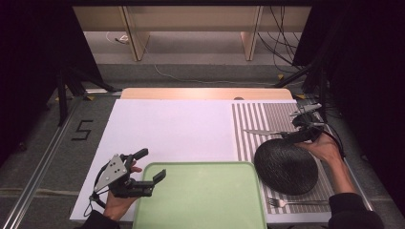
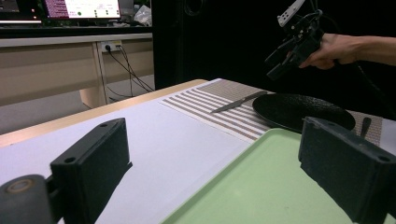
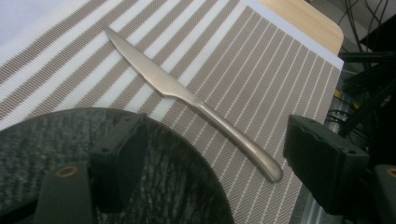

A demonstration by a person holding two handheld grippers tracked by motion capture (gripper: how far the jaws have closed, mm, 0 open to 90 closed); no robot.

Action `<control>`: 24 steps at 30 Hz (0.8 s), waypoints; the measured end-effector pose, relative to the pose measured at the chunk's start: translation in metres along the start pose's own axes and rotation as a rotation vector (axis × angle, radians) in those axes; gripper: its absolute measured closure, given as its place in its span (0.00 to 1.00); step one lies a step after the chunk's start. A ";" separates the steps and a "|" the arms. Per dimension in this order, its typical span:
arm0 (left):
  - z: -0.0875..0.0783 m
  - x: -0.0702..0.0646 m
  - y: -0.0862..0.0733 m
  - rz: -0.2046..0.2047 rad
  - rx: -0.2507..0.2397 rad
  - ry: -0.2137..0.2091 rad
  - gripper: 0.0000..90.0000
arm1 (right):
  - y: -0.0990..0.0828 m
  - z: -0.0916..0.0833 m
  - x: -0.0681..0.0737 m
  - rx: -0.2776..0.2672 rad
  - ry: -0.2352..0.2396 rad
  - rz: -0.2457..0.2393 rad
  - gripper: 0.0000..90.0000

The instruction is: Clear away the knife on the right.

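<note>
Slim silver steel knife [image 3: 196, 100] lies untouched on the striped placemat [image 3: 261, 60], just ahead of the wide-open right gripper [image 3: 219, 172] hovering above; grasping remains. The left gripper [image 1: 145, 174] waits open by the green tray [image 1: 200, 200].

The plate [image 3: 93, 163] beneath the right tool [image 3: 215, 163] runs off the picture's bottom edge. Beside the left tool [image 1: 145, 168], the green tray [image 1: 200, 200] is cut off below.

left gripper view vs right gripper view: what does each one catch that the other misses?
Left gripper view alone: the green tray, the fork beyond the plate, the right gripper raised above the table, and a desk with monitors. Right gripper view alone: the knife's full handle, plus the table's wooden corner. Both: the knife, black plate and striped placemat.
</note>
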State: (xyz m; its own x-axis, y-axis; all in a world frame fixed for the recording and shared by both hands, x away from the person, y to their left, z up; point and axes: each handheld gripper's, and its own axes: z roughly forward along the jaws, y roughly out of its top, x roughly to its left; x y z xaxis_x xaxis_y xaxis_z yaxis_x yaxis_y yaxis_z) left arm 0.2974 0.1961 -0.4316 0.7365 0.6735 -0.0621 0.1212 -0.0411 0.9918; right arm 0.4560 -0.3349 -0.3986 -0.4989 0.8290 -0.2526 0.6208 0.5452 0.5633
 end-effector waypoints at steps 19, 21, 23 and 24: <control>0.000 0.001 0.000 -0.006 -0.002 -0.001 0.09 | 0.010 0.042 -0.016 0.149 0.033 -0.013 0.27; 0.000 0.001 0.000 -0.006 0.000 0.000 0.09 | 0.011 0.046 -0.019 0.159 0.041 -0.003 0.27; 0.000 0.001 0.000 -0.007 0.001 -0.001 0.10 | 0.012 0.050 -0.021 0.170 0.046 0.004 0.27; 0.000 0.001 0.000 -0.007 0.001 0.000 0.10 | 0.012 0.052 -0.022 0.178 0.048 -0.001 0.27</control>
State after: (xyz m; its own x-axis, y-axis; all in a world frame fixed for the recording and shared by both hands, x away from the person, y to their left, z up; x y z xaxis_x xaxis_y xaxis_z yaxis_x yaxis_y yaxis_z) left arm 0.2981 0.1967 -0.4317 0.7357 0.6738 -0.0691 0.1272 -0.0372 0.9912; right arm 0.5060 -0.3404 -0.4275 -0.5252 0.8238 -0.2133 0.7150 0.5631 0.4142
